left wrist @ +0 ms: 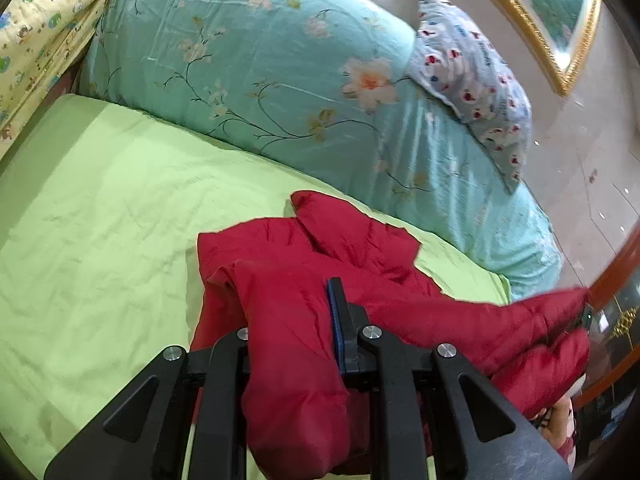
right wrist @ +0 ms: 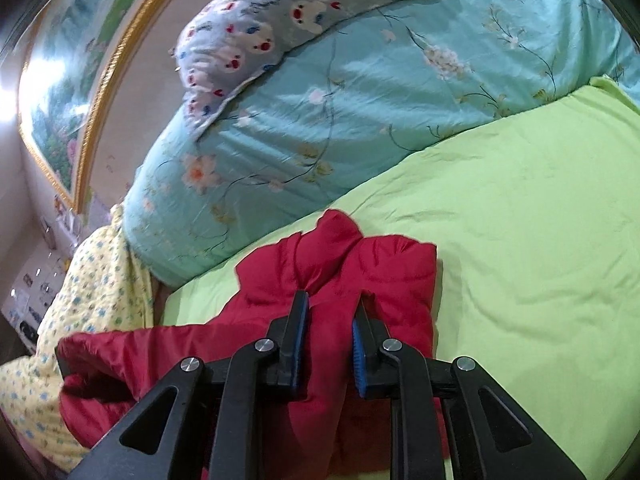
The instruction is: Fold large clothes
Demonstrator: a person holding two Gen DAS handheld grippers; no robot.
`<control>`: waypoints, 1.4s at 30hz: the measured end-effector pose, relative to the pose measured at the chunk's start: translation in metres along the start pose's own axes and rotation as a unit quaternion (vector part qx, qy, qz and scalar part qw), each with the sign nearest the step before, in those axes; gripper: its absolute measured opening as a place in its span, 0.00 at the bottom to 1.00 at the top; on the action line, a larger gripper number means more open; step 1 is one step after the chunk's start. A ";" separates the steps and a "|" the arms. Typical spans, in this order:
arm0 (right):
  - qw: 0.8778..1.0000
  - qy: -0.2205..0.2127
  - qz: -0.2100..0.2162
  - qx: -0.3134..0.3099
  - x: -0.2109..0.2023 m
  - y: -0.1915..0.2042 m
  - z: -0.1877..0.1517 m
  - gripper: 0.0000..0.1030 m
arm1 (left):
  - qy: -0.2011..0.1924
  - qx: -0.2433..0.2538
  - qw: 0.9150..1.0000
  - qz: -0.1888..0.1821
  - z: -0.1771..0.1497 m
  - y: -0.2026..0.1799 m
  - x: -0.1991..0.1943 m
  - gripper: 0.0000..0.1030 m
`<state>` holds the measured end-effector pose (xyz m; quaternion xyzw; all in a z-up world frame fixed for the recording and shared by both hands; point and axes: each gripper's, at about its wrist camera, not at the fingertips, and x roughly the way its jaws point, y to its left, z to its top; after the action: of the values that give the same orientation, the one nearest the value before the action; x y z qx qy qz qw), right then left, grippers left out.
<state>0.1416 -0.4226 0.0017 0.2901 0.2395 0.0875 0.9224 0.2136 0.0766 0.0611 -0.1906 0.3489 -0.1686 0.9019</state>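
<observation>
Red padded garment (left wrist: pixel 304 264) | lies bunched on green sheet (left wrist: pixel 100 200), beside teal floral quilt (left wrist: pixel 256 60) | left gripper (left wrist: pixel 294 320) clamped on a fold | right gripper (right wrist: pixel 330 320) clamped on another fold, fabric bulging between pads

No legible text, label, number anywhere in view.

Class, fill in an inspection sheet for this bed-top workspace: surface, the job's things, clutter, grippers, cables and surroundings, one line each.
Surface: green sheet, wrinkled.
Job's things: red padded garment, bunched, partly folded.
Clutter: floral quilt; bear-print pillow on it; yellow patterned cloth at the bed's edge.
Grippers: left gripper and right gripper each shut on a fold of the garment.
Cables: nothing seen.
Surroundings: gold-framed picture on the wall.
</observation>
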 end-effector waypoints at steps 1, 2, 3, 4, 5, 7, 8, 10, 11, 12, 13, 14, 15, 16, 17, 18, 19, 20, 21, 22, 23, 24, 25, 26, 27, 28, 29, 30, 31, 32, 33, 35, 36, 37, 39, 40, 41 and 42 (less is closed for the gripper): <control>1.000 -0.001 -0.004 0.004 0.005 -0.003 0.002 0.18 | 0.001 -0.004 1.000 0.005 0.004 0.002 0.009 0.16; 1.000 -0.002 -0.009 0.010 0.012 -0.006 0.004 0.18 | 0.003 -0.007 1.000 0.009 0.007 0.004 0.015 0.16; 1.000 -0.003 -0.013 0.015 0.018 -0.009 0.006 0.18 | 0.005 -0.009 1.000 0.014 0.010 0.006 0.022 0.16; 1.000 -0.005 -0.020 0.021 0.025 -0.013 0.008 0.18 | 0.006 -0.012 1.000 0.020 0.014 0.009 0.030 0.16; 0.999 -0.006 -0.026 0.029 0.032 -0.018 0.010 0.18 | 0.007 -0.015 1.000 0.025 0.016 0.011 0.036 0.16; 0.998 -0.011 -0.037 0.045 0.043 -0.027 0.014 0.18 | 0.009 -0.026 0.999 0.039 0.022 0.019 0.052 0.16; 0.998 -0.014 -0.043 0.053 0.049 -0.032 0.015 0.18 | 0.010 -0.029 0.999 0.043 0.023 0.021 0.057 0.16; 0.996 -0.018 -0.053 0.065 0.061 -0.041 0.017 0.18 | 0.016 -0.038 0.998 0.051 0.026 0.028 0.074 0.16; 0.996 -0.018 -0.056 0.067 0.066 -0.043 0.018 0.18 | 0.019 -0.041 0.997 0.055 0.027 0.030 0.083 0.16; 0.996 -0.018 -0.061 0.068 0.072 -0.045 0.018 0.18 | 0.020 -0.041 0.997 0.058 0.027 0.032 0.089 0.16; 0.995 -0.018 -0.065 0.067 0.077 -0.046 0.018 0.18 | 0.021 -0.038 0.997 0.064 0.027 0.032 0.096 0.16; 0.995 -0.019 -0.072 0.065 0.082 -0.047 0.017 0.18 | 0.023 -0.035 0.997 0.071 0.027 0.033 0.104 0.16; 0.995 -0.019 -0.077 0.063 0.087 -0.048 0.017 0.18 | 0.024 -0.033 0.996 0.076 0.027 0.033 0.110 0.16; 0.994 -0.019 -0.083 0.062 0.093 -0.050 0.016 0.18 | 0.026 -0.032 0.996 0.081 0.026 0.035 0.118 0.16; 0.994 -0.020 -0.087 0.061 0.097 -0.050 0.017 0.18 | 0.029 -0.033 0.996 0.084 0.025 0.036 0.125 0.16; 0.994 -0.021 -0.090 0.063 0.101 -0.053 0.016 0.18 | 0.032 -0.035 0.995 0.086 0.025 0.038 0.131 0.16; 0.993 -0.021 -0.092 0.065 0.105 -0.055 0.016 0.18 | 0.036 -0.039 0.995 0.087 0.025 0.041 0.139 0.17; 0.993 -0.021 -0.094 0.068 0.108 -0.058 0.015 0.18 | 0.038 -0.040 0.995 0.088 0.025 0.042 0.143 0.17; 0.993 -0.023 -0.099 0.068 0.112 -0.060 0.015 0.18 | 0.041 -0.040 0.994 0.089 0.025 0.043 0.149 0.18; 0.992 -0.024 -0.103 0.067 0.114 -0.061 0.015 0.18 | 0.044 -0.040 0.994 0.091 0.026 0.044 0.154 0.18; 0.992 -0.026 -0.110 0.064 0.118 -0.062 0.015 0.18 | 0.045 -0.041 0.994 0.091 0.027 0.044 0.158 0.18; 0.991 -0.028 -0.116 0.061 0.121 -0.063 0.014 0.18 | 0.046 -0.042 0.994 0.090 0.028 0.044 0.160 0.18; 0.990 -0.028 -0.121 0.062 0.124 -0.064 0.014 0.17 | 0.048 -0.041 0.994 0.090 0.030 0.045 0.164 0.19; 0.990 -0.028 -0.124 0.066 0.127 -0.067 0.013 0.16 | 0.051 -0.042 0.994 0.089 0.031 0.045 0.166 0.19; 0.989 -0.030 -0.125 0.071 0.130 -0.070 0.013 0.16 | 0.051 -0.043 0.994 0.088 0.032 0.045 0.168 0.19; 0.989 -0.031 -0.126 0.074 0.131 -0.072 0.013 0.16 | 0.053 -0.043 0.994 0.087 0.033 0.045 0.168 0.19; 0.988 -0.032 -0.128 0.078 0.133 -0.074 0.013 0.16 | 0.055 -0.041 0.994 0.088 0.034 0.044 0.167 0.19; 0.987 -0.032 -0.131 0.083 0.135 -0.077 0.013 0.16 | 0.053 -0.036 0.994 0.088 0.035 0.040 0.164 0.19; 0.987 -0.032 -0.134 0.083 0.136 -0.077 0.013 0.17 | 0.046 -0.024 0.995 0.087 0.035 0.035 0.156 0.19; 0.987 -0.033 -0.137 0.083 0.136 -0.078 0.013 0.17 | 0.040 -0.014 0.995 0.089 0.036 0.031 0.150 0.19; 0.986 -0.035 -0.141 0.083 0.136 -0.078 0.013 0.17 | 0.035 -0.006 0.995 0.089 0.036 0.028 0.143 0.21; 0.980 -0.043 -0.169 0.092 0.134 -0.082 0.013 0.36 | 0.028 -0.001 0.996 0.083 0.036 0.025 0.129 0.22; 0.979 -0.046 -0.169 0.105 0.132 -0.088 0.013 0.43 | 0.025 -0.003 0.997 0.077 0.036 0.025 0.122 0.23; 0.978 -0.043 -0.162 0.126 0.132 -0.096 0.012 0.43 | 0.021 -0.005 0.997 0.071 0.037 0.025 0.111 0.24; 0.975 -0.037 -0.160 0.147 0.133 -0.105 0.010 0.42 | 0.012 -0.004 0.998 0.062 0.036 0.023 0.096 0.26; 0.975 -0.038 -0.156 0.153 0.132 -0.107 0.009 0.40 | 0.006 0.002 0.998 0.060 0.035 0.020 0.086 0.28; 0.975 -0.040 -0.159 0.148 0.132 -0.105 0.009 0.40 | 0.002 0.005 0.998 0.061 0.034 0.017 0.081 0.28; 0.976 -0.042 -0.165 0.139 0.131 -0.101 0.010 0.40 | -0.004 0.010 0.998 0.061 0.032 0.012 0.072 0.29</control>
<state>0.2625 -0.4704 -0.1008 0.3753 0.2548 -0.1119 0.8841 0.2882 0.0630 0.0362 -0.1606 0.3547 -0.1159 0.9138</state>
